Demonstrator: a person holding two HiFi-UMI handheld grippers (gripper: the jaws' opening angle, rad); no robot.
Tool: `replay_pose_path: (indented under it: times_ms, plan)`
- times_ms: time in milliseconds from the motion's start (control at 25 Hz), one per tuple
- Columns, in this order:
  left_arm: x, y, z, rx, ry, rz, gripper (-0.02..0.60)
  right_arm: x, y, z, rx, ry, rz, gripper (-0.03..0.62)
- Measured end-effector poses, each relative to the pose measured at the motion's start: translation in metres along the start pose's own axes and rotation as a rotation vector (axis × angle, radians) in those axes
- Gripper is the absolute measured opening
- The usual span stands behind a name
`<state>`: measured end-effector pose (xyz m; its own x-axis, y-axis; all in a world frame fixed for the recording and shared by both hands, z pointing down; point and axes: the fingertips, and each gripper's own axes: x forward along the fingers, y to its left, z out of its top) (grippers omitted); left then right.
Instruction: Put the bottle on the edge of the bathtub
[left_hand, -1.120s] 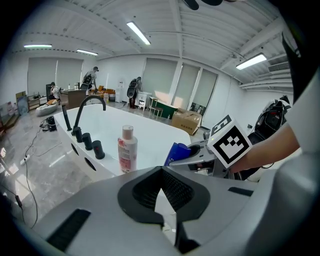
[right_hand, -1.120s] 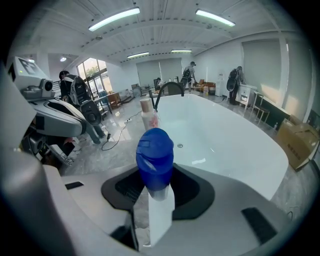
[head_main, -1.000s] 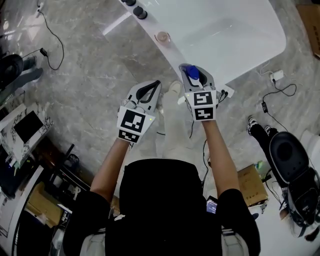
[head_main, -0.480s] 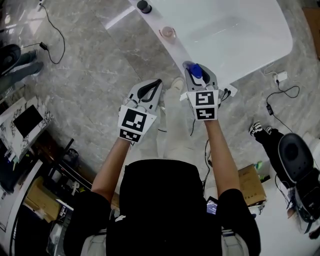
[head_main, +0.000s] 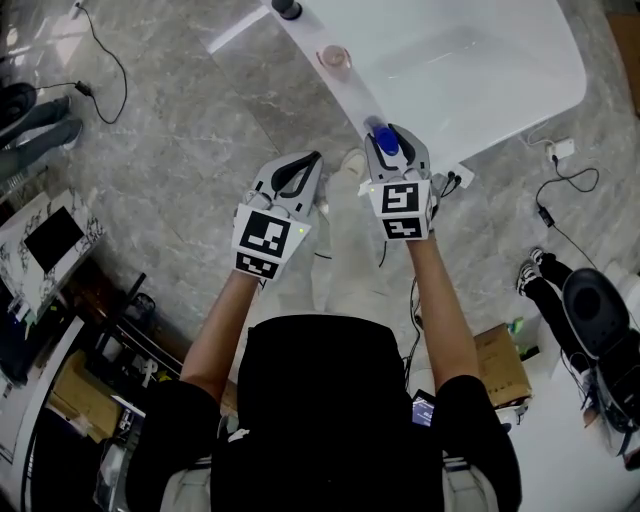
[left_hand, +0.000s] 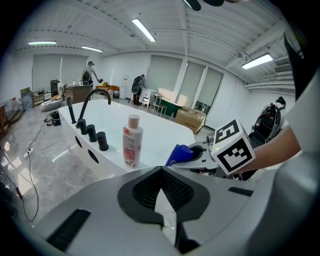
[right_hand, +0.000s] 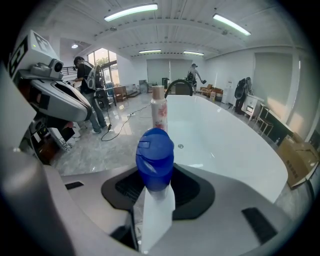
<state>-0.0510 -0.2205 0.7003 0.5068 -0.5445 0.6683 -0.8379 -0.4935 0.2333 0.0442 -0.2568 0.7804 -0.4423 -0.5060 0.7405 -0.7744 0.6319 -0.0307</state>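
Right gripper (right_hand: 157, 176) is clamped on the white plastic bottle with the blue flip cap (right_hand: 155, 152). The cap points out past the jaw tips, by the near end of the white bathtub's flat rim (head_main: 352, 88); contact with the rim I cannot tell. To place it well, I judge the base should sit flat on the rim, apart from the pink-labelled bottle (head_main: 332, 60), before the 2 jaws part. Left gripper (left_hand: 161, 186) is closed, empty, alongside.
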Motion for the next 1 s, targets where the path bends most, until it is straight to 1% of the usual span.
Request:
replay_pose_path:
  times_ms: [320,840,1000]
  plan:
    - [0.002,0.003,0.004,0.009,0.0,-0.001,0.014,0.001,0.0,0.001,0.023,0.005,-0.013,0.156]
    - [-0.002,0.001,0.009,0.023,0.0,-0.008,0.014,-0.009,0.0,0.008,0.063,-0.018,0.004,0.156]
    - [-0.005,-0.002,0.017,0.043,-0.01,-0.013,0.014,-0.018,-0.001,0.013,0.079,-0.029,-0.001,0.156]
